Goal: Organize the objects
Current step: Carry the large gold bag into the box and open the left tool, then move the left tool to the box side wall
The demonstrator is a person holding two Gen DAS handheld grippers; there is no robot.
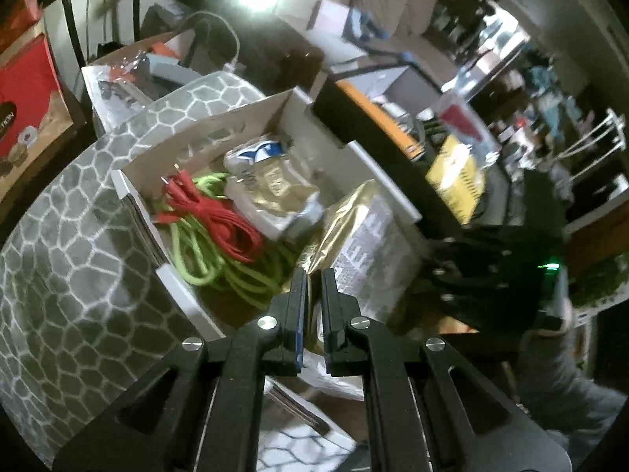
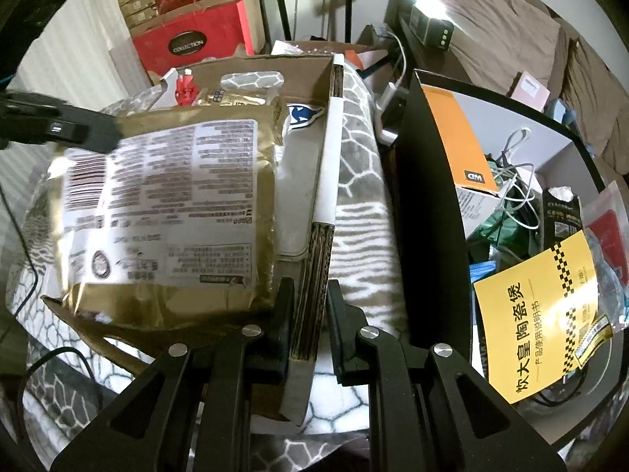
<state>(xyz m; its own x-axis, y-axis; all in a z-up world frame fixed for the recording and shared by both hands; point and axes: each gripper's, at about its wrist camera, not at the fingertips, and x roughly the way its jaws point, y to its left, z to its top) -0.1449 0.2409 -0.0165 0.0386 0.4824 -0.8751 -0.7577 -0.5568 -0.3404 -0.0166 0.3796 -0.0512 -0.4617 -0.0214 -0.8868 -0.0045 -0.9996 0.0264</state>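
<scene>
While the gold foil pouch hangs over the box, the step in hand looks like lowering it in beside the other items.

Left wrist view
- Left gripper [image 1: 312, 291]: fingers nearly closed, clenched on the lower edge of the gold foil pouch [image 1: 361, 232], which rises up and to the right from between them.
- Cardboard box [image 1: 129, 187]: sits on a grey honeycomb-patterned cushion [image 1: 70, 267]; inside lie a red cable [image 1: 220, 220] on top of a green cable [image 1: 220, 271], and a white and gold packet [image 1: 271, 192] just beside them.
- Pouch to box: it hangs above the box's near right part; whether it touches the bottom I cannot tell.
- Right gripper: only its dark body shows at the right edge, beside the box.

Right wrist view
- Right gripper [image 2: 308, 320]: fingers straddle the corrugated side wall of the box [image 2: 328, 196] near its front corner, with a gap on the outer side; it seems loosely set around the wall rather than pinching, though I cannot tell for sure.
- Pouch [image 2: 165, 204]: label side up, filling the box's near half, its far left corner at the left gripper's finger.
- Black bin [image 2: 428, 204]: just beside the box, holding a yellow booklet [image 2: 538, 310], an orange WD box [image 2: 460, 145] and white cables [image 2: 515, 181].

Next move
- Likely need: steady the wall with the right claw, lower the pouch flat, then release the left.
</scene>
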